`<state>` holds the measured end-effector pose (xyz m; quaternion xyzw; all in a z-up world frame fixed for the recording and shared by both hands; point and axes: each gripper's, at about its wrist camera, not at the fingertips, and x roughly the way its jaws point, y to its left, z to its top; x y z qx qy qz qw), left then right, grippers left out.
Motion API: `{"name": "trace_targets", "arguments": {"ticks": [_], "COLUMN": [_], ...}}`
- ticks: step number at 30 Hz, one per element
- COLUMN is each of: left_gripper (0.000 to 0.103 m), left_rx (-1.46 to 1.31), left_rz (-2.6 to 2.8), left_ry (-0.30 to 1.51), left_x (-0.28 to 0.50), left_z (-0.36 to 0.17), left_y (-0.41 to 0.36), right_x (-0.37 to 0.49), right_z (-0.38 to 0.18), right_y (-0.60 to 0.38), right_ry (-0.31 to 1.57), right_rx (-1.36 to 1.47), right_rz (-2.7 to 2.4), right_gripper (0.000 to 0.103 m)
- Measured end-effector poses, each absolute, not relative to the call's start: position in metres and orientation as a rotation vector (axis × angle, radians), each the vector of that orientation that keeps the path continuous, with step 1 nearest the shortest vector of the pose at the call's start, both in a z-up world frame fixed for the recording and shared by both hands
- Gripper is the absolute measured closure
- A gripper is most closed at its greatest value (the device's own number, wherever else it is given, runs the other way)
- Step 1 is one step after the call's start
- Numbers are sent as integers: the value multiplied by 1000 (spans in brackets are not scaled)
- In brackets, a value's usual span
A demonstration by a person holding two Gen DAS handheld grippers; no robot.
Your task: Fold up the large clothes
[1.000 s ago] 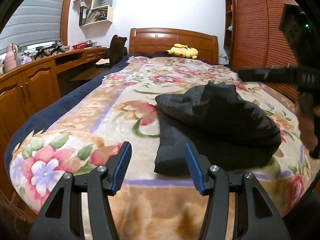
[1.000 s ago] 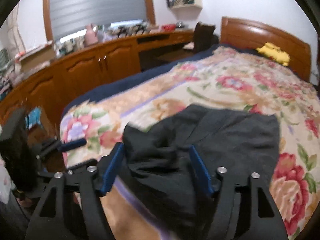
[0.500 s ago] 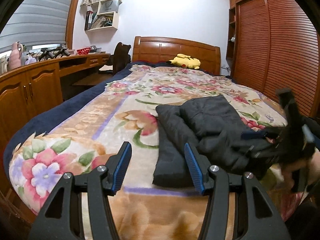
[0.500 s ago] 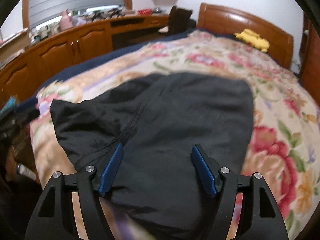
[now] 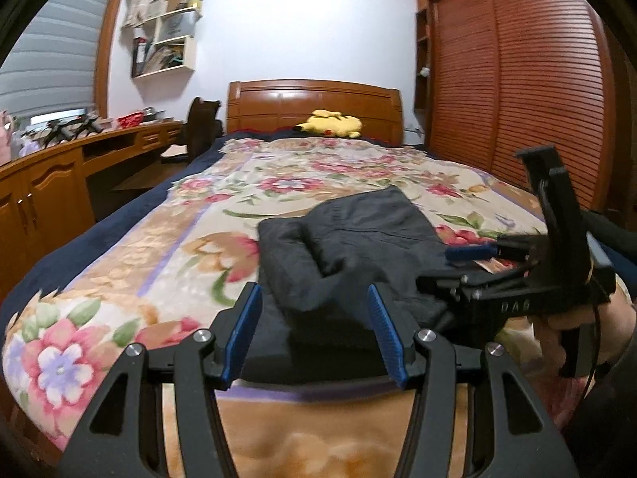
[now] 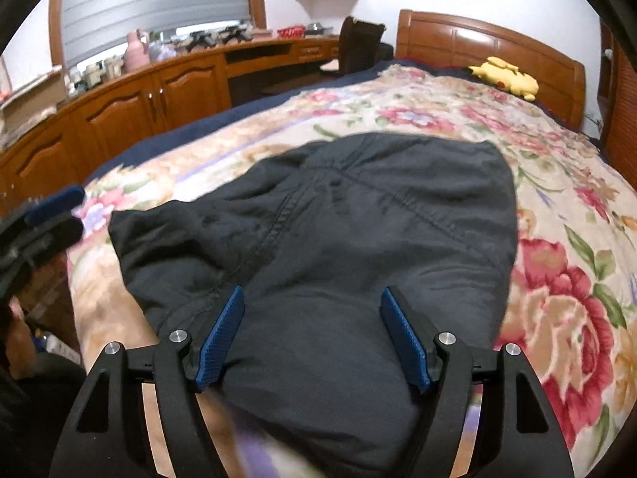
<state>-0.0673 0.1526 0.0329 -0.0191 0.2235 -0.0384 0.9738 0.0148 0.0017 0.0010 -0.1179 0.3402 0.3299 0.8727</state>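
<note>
Both grippers stand with jaws parted and nothing clamped: the right gripper (image 6: 312, 334) hovers just over the near end of the folded dark garment (image 6: 358, 231), the left gripper (image 5: 314, 330) before its near left corner. That garment lies on the floral blanket (image 5: 131, 279), toward the foot of the bed, well short of the yellow plush toy (image 5: 330, 123) by the headboard. I'd judge the jaws are apart because the bundle is being pressed flat or checked, not carried.
</note>
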Motion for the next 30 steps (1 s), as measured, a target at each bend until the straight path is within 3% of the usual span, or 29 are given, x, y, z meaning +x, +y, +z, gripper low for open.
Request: {"name": "trace_targets", "arguments": {"ticks": [5, 14, 17, 20, 22, 24, 30], "left_gripper": [49, 51, 62, 77, 94, 101, 102], "left_rx": [-6, -21, -20, -7, 3, 22, 53], "left_rz": [-112, -106, -110, -119, -134, -152, -117], "left_ry": [440, 487, 518, 513, 528, 525, 501], "left_x": [-60, -37, -29, -28, -28, -31, -41], "left_z": [35, 29, 18, 12, 10, 13, 23], "left_y": [135, 138, 139, 139, 137, 134, 146], "right_x": [15, 27, 27, 23, 21, 21, 25], "right_z": [15, -7, -5, -2, -2, -2, -3], "right_y": [-29, -79, -86, -88, -89, -91, -99], "right_ry": [638, 692, 693, 679, 676, 674, 669], "right_rx": [-245, -162, -136, -159, -167, -171, -204], "right_rz": [604, 529, 529, 515, 512, 509, 485], "right_gripper": [29, 29, 29, 29, 29, 29, 29]}}
